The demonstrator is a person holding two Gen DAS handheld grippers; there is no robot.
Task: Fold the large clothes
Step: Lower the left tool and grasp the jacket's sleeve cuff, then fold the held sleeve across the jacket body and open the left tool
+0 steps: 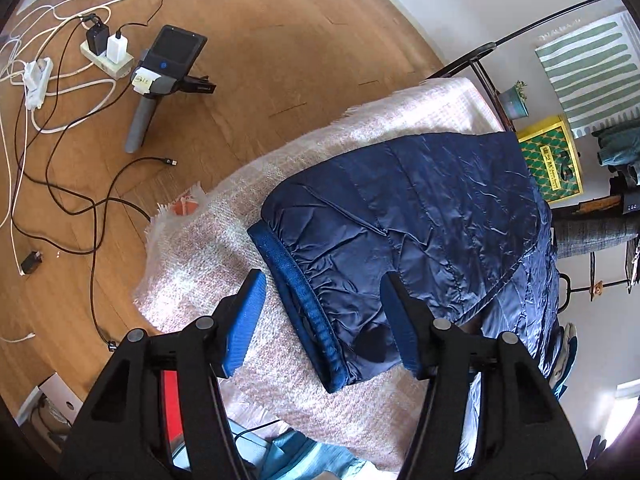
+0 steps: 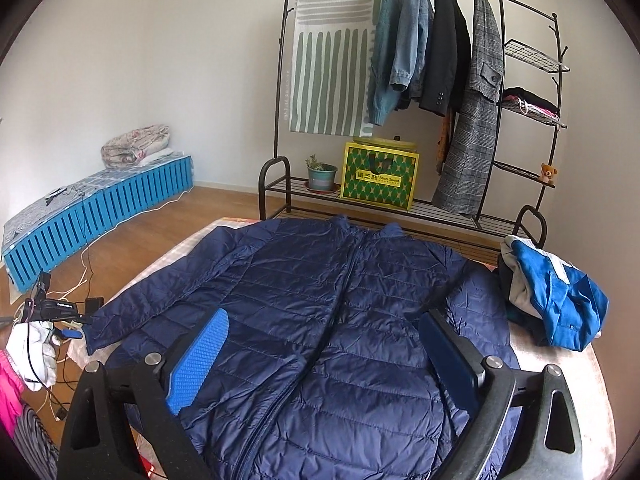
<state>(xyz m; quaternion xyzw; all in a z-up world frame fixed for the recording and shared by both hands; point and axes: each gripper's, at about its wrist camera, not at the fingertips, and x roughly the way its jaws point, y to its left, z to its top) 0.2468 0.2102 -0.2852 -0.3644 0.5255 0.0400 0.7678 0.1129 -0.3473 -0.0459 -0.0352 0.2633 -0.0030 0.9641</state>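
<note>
Fingers (image 1: 248,312) on my left gripper (image 1: 320,316) stand wide apart, straddling the ribbed cuff (image 1: 298,296) of the navy puffer jacket (image 2: 320,320) without pinching it. On my right gripper (image 2: 324,352) the blue pads are likewise spread, hovering over the jacket's lower front, holding nothing. I see the jacket lying flat, front up and zipped, on a pale pink blanket (image 1: 224,240), collar toward twelve o'clock in the right wrist view. At three o'clock there, a blue and white garment (image 2: 556,304) sits bunched beside the jacket's sleeve. Beyond, at twelve, a clothes rack (image 2: 496,80) carries hung coats. In the left wrist view, cables and a power strip (image 1: 106,60) lie on the wooden floor (image 1: 280,40) at ten o'clock.
</note>
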